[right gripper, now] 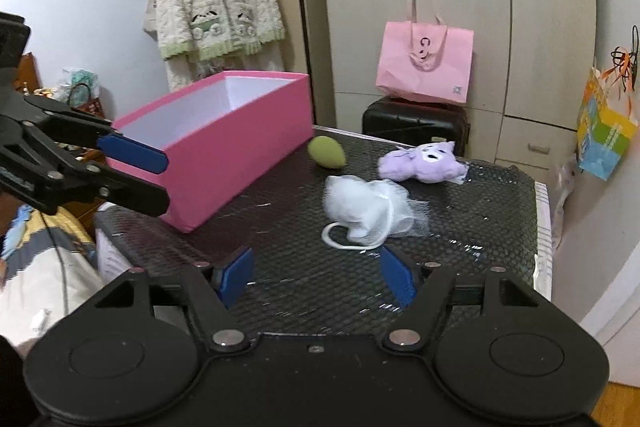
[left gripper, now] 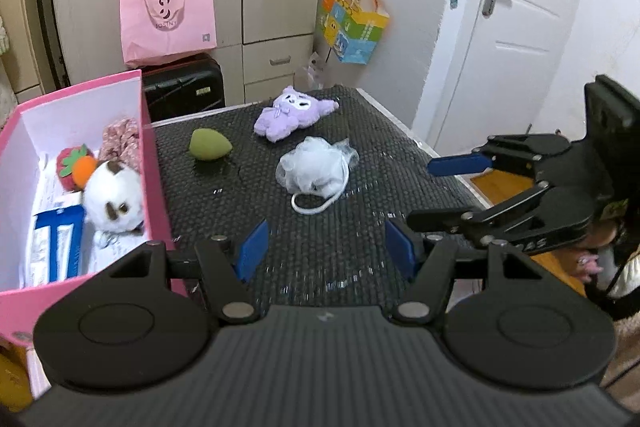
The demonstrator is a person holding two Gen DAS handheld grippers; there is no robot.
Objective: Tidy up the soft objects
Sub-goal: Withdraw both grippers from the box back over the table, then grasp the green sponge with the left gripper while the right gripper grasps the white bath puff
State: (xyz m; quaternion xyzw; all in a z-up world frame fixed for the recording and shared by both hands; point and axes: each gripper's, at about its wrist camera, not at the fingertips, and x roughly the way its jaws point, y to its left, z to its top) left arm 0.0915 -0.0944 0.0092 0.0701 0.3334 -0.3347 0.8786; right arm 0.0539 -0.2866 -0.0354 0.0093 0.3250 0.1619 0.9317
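We hold the left gripper (left gripper: pixel 326 247) and right gripper (right gripper: pixel 316 277) over the black tabletop (left gripper: pixel 320 259), both jaws wide and empty. Ahead lie a white mesh sponge (left gripper: pixel 316 171), a green egg-shaped sponge (left gripper: pixel 210 145) and a purple plush (left gripper: pixel 292 113), well apart. The pink box (left gripper: pixel 156 163) at the left holds a white plush (left gripper: pixel 114 201), a strawberry toy (left gripper: pixel 74 163) and floral fabric, partly hidden. Nothing blocks the mesh sponge.

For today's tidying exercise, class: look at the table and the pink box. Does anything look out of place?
Yes. Three soft things lie loose on the black mat, outside the pink box: a green egg-shaped sponge, a purple plush and a white mesh bath puff, its cord trailing.
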